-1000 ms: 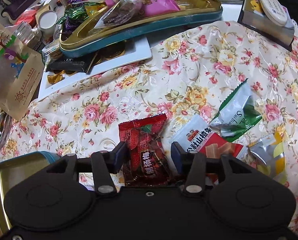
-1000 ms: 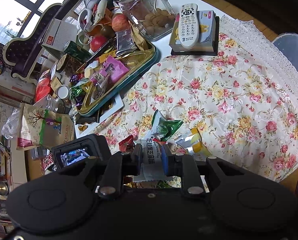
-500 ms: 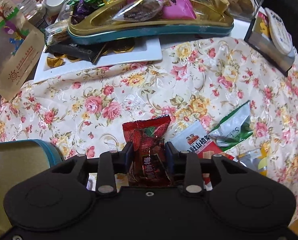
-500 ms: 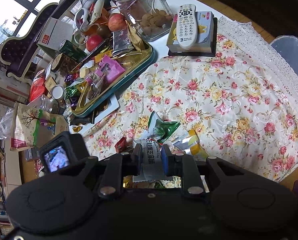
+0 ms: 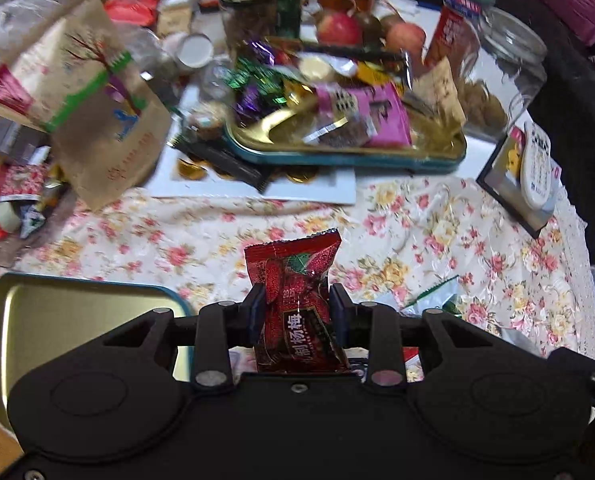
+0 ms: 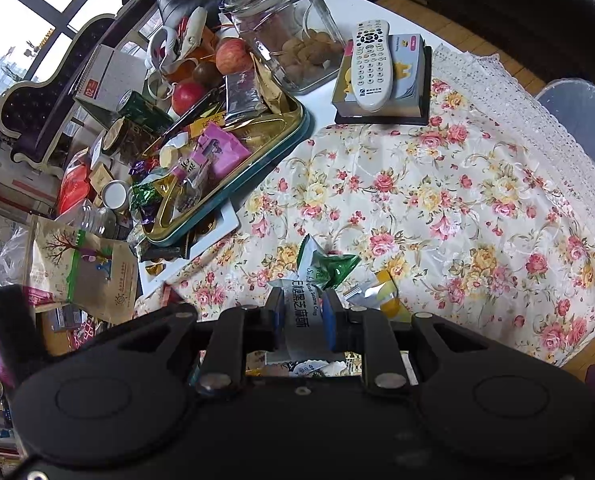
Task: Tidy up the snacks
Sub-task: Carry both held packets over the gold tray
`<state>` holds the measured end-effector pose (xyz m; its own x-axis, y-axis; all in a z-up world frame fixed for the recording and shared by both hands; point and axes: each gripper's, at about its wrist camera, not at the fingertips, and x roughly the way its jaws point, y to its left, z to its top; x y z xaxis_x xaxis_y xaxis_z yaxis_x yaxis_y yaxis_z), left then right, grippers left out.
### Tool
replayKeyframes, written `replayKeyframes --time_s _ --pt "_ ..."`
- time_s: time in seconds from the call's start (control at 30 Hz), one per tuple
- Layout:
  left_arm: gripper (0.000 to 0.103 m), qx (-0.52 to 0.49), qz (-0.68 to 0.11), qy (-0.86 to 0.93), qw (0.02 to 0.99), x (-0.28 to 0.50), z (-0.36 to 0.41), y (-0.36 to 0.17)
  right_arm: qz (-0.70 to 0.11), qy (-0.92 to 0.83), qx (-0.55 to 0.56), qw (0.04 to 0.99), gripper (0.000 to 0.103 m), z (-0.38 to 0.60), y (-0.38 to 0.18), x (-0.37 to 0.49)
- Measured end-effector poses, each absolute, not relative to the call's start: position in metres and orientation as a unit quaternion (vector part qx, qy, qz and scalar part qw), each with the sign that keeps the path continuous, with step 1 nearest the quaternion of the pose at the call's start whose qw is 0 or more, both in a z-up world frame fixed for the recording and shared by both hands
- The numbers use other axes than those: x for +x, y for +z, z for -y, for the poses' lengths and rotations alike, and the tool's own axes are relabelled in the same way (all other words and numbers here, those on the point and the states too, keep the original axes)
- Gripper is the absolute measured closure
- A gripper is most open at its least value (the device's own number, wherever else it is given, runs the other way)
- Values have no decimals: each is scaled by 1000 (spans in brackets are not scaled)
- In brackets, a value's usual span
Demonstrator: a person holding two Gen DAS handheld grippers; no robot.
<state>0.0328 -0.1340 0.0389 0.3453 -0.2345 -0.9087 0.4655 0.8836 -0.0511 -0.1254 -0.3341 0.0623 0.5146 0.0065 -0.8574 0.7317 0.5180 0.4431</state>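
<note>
At the near left of the left wrist view lies an open tin (image 5: 77, 312) with a gold inside and teal rim, nothing visible in it. Just right of it, the left hand-held gripper (image 5: 297, 308) is closed on a red plum-candy packet (image 5: 297, 300), held upright above the floral cloth on the desk (image 5: 437, 240). Far behind, a gold tray (image 5: 437, 148) is heaped with a pink packet (image 5: 381, 116) and foil-wrapped sweets. To its right stands a glass jar (image 6: 285, 24) holding brown cookies at its bottom. The right hand-held gripper (image 6: 303, 312) is clamped on a white sesame-crisp packet (image 6: 301, 312); a green-and-white packet (image 6: 325, 264) lies on the cloth just beyond it.
</note>
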Motion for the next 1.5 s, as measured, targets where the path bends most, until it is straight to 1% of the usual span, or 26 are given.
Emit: replayKeyframes --time_s 0.2,0.4,0.5,0.7,0.93,1.17,1.37,1.5 --pt "61 98 -513 -193 830 38 92 70 -446 -234 407 762 81 315 58 -109" --pt "61 107 -492 -154 850 49 44 82 -467 -218 373 771 81 277 52 -81" --pt "61 103 -500 -128 850 59 18 78 -479 -202 352 778 81 252 49 -65" --pt "61 62 -535 -80 839 84 -46 65 -501 -151 306 795 81 193 42 -35" --pt "61 75 -555 -27 828 96 -96 41 -515 -94 281 804 81 135 33 -9" --pt "60 69 -576 -26 814 101 -114 28 -524 -33 247 814 81 90 27 5" --pt "60 86 -553 -42 828 94 -107 36 -538 -18 232 810 81 75 16 9" --pt "60 84 -557 -56 824 92 -105 35 -541 -19 231 809 81 76 14 8"
